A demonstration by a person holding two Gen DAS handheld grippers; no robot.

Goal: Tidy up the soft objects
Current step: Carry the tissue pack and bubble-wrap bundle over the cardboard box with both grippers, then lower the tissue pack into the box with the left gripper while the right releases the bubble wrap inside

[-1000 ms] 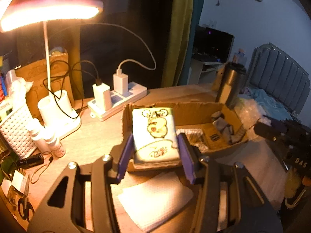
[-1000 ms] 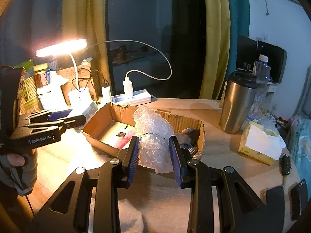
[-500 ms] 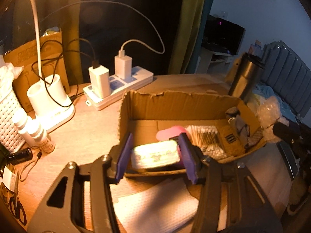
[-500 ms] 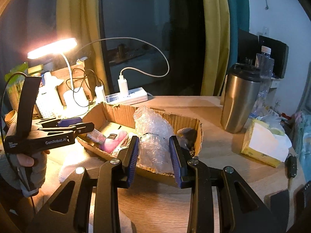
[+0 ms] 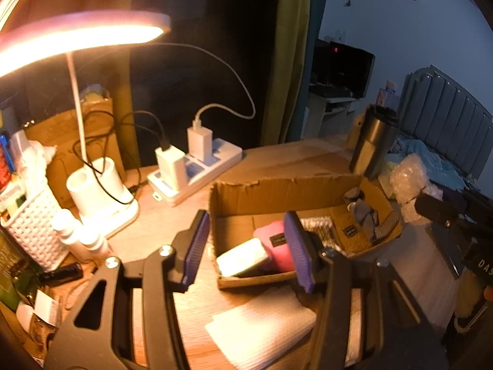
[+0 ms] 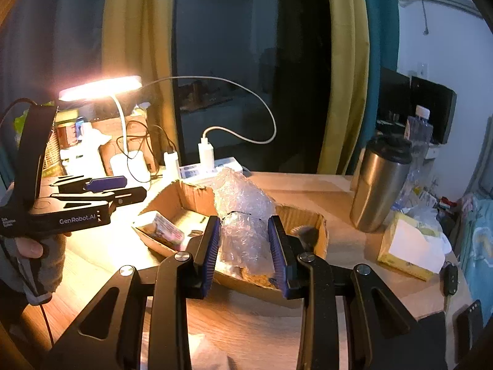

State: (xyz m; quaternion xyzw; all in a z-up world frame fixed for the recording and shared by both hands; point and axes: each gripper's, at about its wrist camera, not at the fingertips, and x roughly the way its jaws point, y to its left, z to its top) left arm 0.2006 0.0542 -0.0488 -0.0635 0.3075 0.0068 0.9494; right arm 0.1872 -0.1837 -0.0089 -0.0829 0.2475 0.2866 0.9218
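Observation:
An open cardboard box [image 5: 286, 182] sits on the wooden desk. A small cartoon-print tissue pack [image 5: 243, 260] lies inside its near left corner, next to a pink pack [image 5: 274, 240]. My left gripper [image 5: 246, 249] hovers above that corner, open, its purple pads apart from the pack. From the right wrist view the left gripper [image 6: 135, 186] shows at the left, held by a hand in a grey sleeve. My right gripper [image 6: 246, 246] is shut on a wad of bubble wrap [image 6: 243, 203] just in front of the box [image 6: 172, 191].
A lit desk lamp [image 5: 77, 34], a power strip [image 5: 197, 166] with chargers and a white basket [image 5: 30, 219] crowd the back left. A steel tumbler [image 6: 379, 185] and a yellow tissue box [image 6: 409, 249] stand to the right. A paper towel [image 5: 262, 330] lies near the front edge.
The left gripper lowered the tissue pack into the box, let it go and drew back. The pack now lies flat beside the pink pack. The right gripper still grips the bubble wrap.

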